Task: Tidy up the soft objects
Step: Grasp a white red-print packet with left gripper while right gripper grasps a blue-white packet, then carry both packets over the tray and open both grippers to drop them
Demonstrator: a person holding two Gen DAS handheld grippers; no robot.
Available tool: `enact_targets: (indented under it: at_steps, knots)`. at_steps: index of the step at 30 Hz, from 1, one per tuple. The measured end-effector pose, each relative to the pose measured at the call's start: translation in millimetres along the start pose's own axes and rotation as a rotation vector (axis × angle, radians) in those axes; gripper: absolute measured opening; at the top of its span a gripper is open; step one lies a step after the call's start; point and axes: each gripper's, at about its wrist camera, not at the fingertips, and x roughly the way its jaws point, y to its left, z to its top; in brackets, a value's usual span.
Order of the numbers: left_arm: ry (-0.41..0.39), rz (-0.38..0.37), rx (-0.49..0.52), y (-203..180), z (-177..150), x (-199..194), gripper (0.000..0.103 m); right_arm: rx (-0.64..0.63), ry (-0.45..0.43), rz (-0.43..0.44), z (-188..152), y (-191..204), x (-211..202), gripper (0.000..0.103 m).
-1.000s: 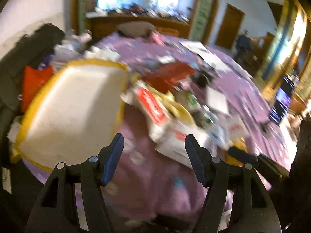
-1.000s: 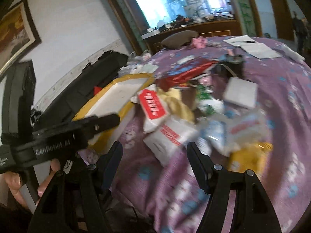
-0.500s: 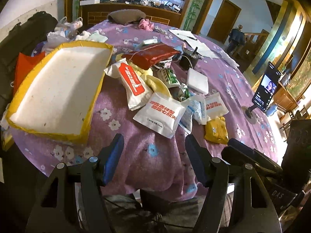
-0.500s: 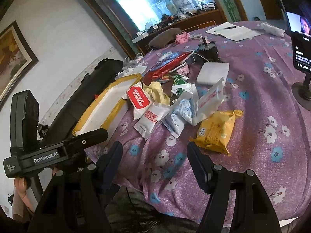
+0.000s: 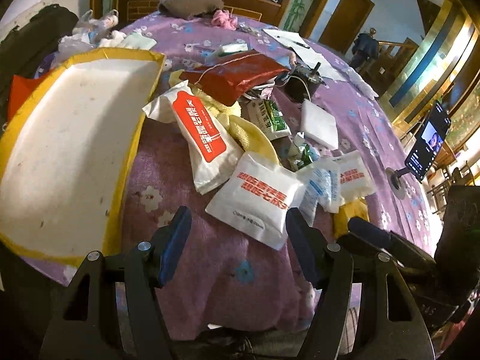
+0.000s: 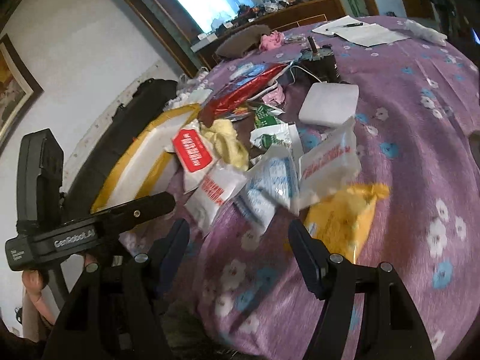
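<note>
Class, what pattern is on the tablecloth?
Purple tablecloth with white and blue flowers; clearest in the right wrist view.

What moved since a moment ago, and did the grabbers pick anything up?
Both have come closer to the pile. The left hand-held gripper now points at the white packet with red writing; the right hand-held gripper has come down near the yellow packet. Neither took hold of anything: both stay open and empty. The packets and the yellow-edged tray lie where they were.
</note>
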Motion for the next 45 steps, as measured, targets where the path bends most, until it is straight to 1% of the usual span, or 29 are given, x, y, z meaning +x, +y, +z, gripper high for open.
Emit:
enact_targets:
  at_steps: [2, 8, 11, 13, 17, 19, 20, 23, 24, 26, 28, 31, 33, 35, 36, 37, 39, 41, 45]
  knots:
    - [0.016, 0.0, 0.02, 1.0, 5.6, 9.5, 0.066, -0.003, 0.014, -0.039, 6.9, -3.2, 10.7, 0.069]
    - [0.082, -0.023, 0.063, 2.7, 19.8, 35.3, 0.066, 0.028, 0.037, -0.05, 20.8, -13.8, 26.7, 0.068]
    - [0.121, -0.041, 0.075, 3.1, 26.7, 51.1, 0.066, 0.01, 0.035, -0.091, 25.9, -17.2, 33.6, 0.068]
    - [0.145, -0.061, 0.084, 2.1, 28.8, 56.5, 0.066, 0.015, 0.039, -0.085, 29.5, -19.0, 34.7, 0.063]
    - [0.18, -0.119, 0.134, -4.5, 26.6, 59.8, 0.066, 0.01, 0.063, -0.051, 30.6, -20.0, 37.2, 0.04]
    - [0.186, -0.122, 0.145, -6.9, 25.2, 63.6, 0.066, 0.008, 0.066, -0.05, 30.4, -20.2, 36.2, 0.037]
    - [0.182, -0.12, 0.149, -7.7, 25.2, 64.2, 0.066, 0.009, 0.068, -0.053, 30.4, -20.7, 34.8, 0.032]
    - [0.186, -0.132, 0.168, -11.0, 25.4, 64.0, 0.066, 0.026, 0.074, -0.034, 31.6, -25.0, 31.5, 0.029]
    - [0.189, -0.136, 0.17, -12.9, 26.0, 64.9, 0.066, 0.035, 0.068, -0.03, 31.4, -26.8, 29.0, 0.028]
    - [0.207, -0.169, 0.162, -12.9, 26.3, 65.6, 0.066, 0.047, 0.048, -0.028, 30.7, -28.9, 22.6, 0.028]
    - [0.217, -0.175, 0.148, -12.9, 27.5, 69.8, 0.066, 0.051, 0.031, -0.027, 30.2, -29.1, 18.0, 0.027]
    - [0.181, -0.178, 0.147, -16.2, 29.7, 73.3, 0.067, 0.049, 0.04, -0.032, 26.1, -28.3, 21.0, 0.027]
    - [0.166, -0.185, 0.144, -17.1, 28.6, 73.1, 0.067, 0.065, 0.046, -0.019, 24.4, -29.4, 23.1, 0.027]
    - [0.162, -0.183, 0.139, -18.2, 23.7, 69.1, 0.05, 0.075, 0.035, -0.021, 22.9, -30.4, 19.5, 0.027]
    - [0.167, -0.191, 0.134, -18.3, 21.3, 68.0, 0.049, 0.082, 0.027, -0.025, 22.5, -31.1, 16.9, 0.027]
    - [0.166, -0.201, 0.125, -17.9, 18.6, 66.0, 0.042, 0.088, 0.021, -0.027, 22.7, -32.0, 14.5, 0.027]
    - [0.171, -0.209, 0.111, -17.2, 11.6, 61.1, 0.033, 0.096, 0.019, -0.038, 22.6, -31.7, 13.4, 0.027]
    - [0.162, -0.235, 0.106, -17.7, 6.5, 53.9, 0.009, 0.102, 0.018, -0.049, 21.6, -30.4, 13.9, 0.027]
    - [0.127, -0.239, 0.088, -14.7, 0.8, 41.5, 0.008, 0.094, -0.013, -0.057, 20.9, -21.0, 9.1, 0.027]
